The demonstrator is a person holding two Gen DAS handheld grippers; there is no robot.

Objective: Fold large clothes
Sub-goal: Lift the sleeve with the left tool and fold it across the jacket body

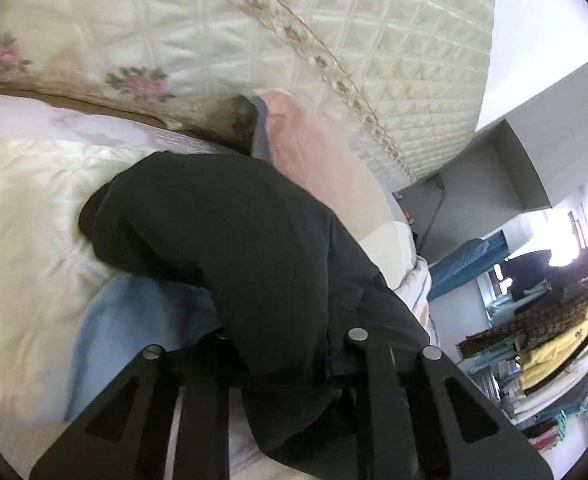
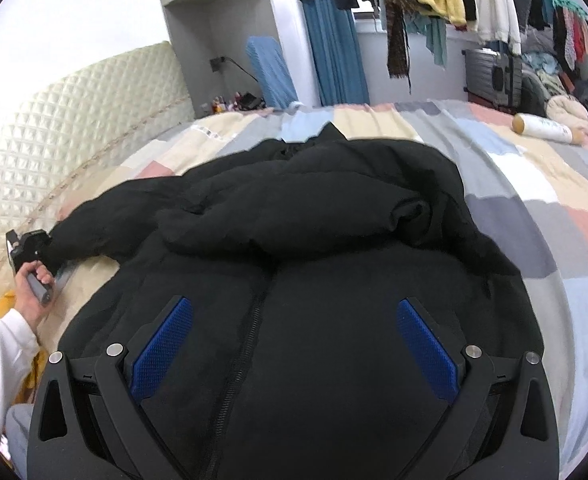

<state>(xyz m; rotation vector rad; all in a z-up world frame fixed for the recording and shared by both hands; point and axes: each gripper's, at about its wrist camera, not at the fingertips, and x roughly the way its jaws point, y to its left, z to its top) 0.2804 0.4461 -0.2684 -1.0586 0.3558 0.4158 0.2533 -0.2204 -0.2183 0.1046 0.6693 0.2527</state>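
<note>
Black puffy zip-front jacket [image 2: 294, 240] sprawls on patchwork-quilted bed [image 2: 533, 208]; left claw [image 1: 290, 344] grips its sleeve cuff, right claw [image 2: 294, 344] gapes wide over hem. Soft, bulky, slippery—grab seams.

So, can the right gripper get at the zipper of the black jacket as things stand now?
Probably yes. The right gripper is open, its blue fingers spread over the black jacket, and the zipper runs bare between them; nothing covers it.
</note>
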